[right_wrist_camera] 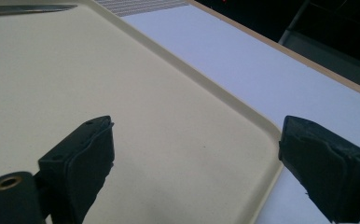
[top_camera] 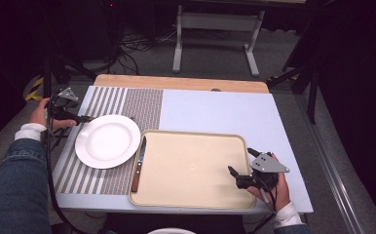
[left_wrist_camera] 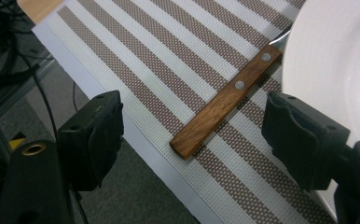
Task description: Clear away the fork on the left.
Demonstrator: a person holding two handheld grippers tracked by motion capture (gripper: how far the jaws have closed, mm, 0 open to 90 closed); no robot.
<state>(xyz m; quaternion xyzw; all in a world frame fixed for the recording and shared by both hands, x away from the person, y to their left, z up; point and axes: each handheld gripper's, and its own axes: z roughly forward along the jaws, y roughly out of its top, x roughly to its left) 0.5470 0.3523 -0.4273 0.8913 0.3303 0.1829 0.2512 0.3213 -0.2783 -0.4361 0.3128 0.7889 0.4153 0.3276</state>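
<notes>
A white plate (top_camera: 107, 140) rests on a striped placemat (top_camera: 127, 102). Left of the plate (left_wrist_camera: 336, 60), a wooden handle with two rivets (left_wrist_camera: 225, 107) lies on the placemat (left_wrist_camera: 169, 46), and its metal end runs to the plate's rim. My left gripper (top_camera: 84, 118) hovers open over that handle, one jaw on each side (left_wrist_camera: 194, 107). A wooden-handled knife (top_camera: 138, 163) lies on the left edge of a beige tray (top_camera: 191, 195). Over the tray's right rim my right gripper (top_camera: 241, 161) stands open with nothing in it (right_wrist_camera: 197, 126).
The knife blade (right_wrist_camera: 29, 8) shows at the far side of the tray (right_wrist_camera: 122, 93). Bare white tabletop (top_camera: 215, 109) lies behind and right of the tray. The table's left edge (left_wrist_camera: 136, 144) runs just beside the handle, with floor and cables below.
</notes>
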